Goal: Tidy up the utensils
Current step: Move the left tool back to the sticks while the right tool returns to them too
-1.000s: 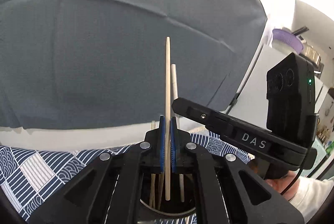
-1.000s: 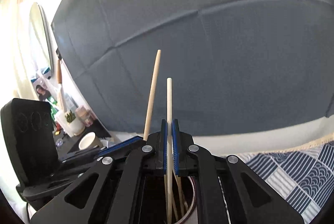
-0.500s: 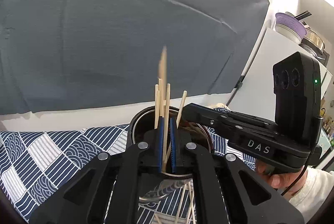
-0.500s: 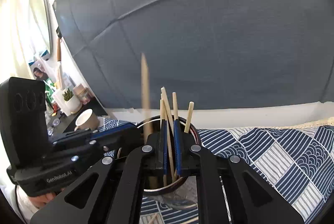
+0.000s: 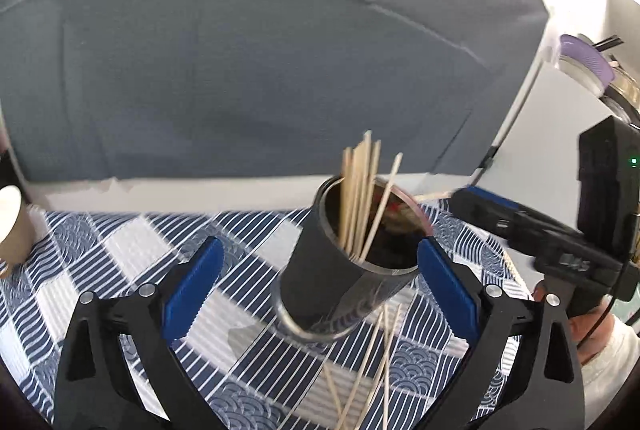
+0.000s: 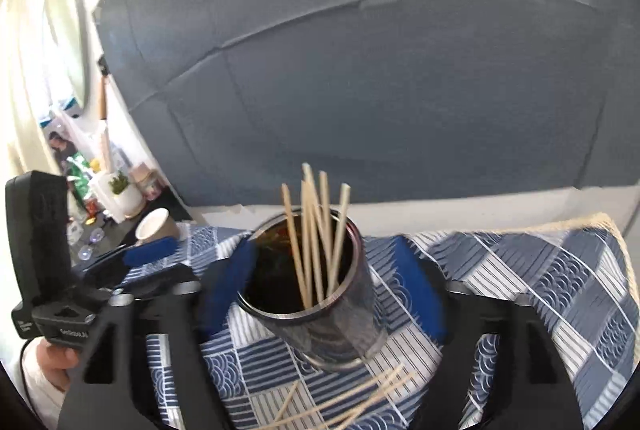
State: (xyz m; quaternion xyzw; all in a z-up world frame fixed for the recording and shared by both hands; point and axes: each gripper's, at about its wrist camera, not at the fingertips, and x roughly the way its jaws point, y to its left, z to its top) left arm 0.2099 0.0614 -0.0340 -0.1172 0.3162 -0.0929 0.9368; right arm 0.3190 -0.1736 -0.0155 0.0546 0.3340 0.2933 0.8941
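The sticks held a moment ago have been let go and dropped into the dark cup (image 5: 352,270). Both the left gripper (image 5: 316,290) and the right gripper (image 6: 320,294) are now spread wide with nothing held. The chopsticks in the cup (image 6: 316,234) are standing. More loose chopsticks (image 5: 372,382) are left on the cloth (image 5: 120,262) at six o'clock, so more picking is needed.

One dark cup (image 6: 320,294) holds about six wooden sticks (image 6: 316,238); roughly five more sticks (image 5: 372,374) lie loose on the tabletop (image 6: 540,282). One paper cup (image 6: 154,226) and two hand-held grippers show.
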